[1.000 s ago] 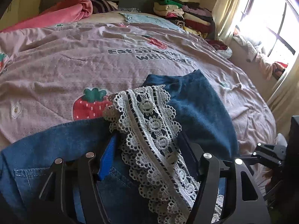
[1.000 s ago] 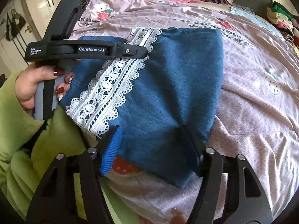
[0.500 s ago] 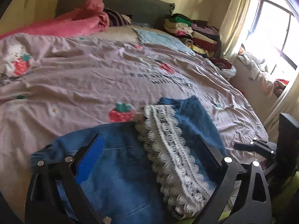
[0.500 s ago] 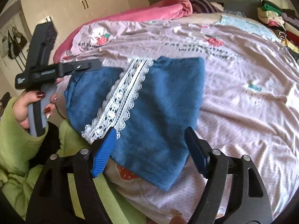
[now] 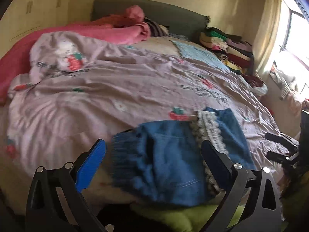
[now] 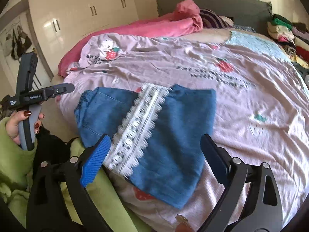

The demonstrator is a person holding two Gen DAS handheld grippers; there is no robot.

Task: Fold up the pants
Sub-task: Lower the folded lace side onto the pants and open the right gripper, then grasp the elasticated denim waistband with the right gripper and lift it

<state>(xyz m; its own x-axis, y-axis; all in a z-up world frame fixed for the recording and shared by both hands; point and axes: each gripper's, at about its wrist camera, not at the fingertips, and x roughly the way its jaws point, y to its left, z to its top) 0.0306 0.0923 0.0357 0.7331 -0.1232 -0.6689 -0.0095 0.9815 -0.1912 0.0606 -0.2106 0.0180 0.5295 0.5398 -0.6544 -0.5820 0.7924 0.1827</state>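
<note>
Folded pants (image 6: 154, 127) lie on the bed (image 6: 251, 116).
I hold both grippers, left (image 5: 153, 158) and right (image 6: 155, 154), above them, jaws wide apart, empty.

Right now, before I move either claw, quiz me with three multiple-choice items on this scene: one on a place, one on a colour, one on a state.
1. Where do the pants lie?
A. near edge of the bed
B. on the headboard
C. on the floor

2. What colour is the lace strip across the pants?
A. red
B. white
C. green

3. How do the left claw and right claw stand?
A. both shut on the pants
B. only the left one holds the pants
C. both open, holding nothing

Answers:
1 A: the denim rests on the strawberry-print cover at the near edge.
2 B: the trim reads white against blue denim.
3 C: each claw's fingers stand wide apart, clear of the fabric.
</note>
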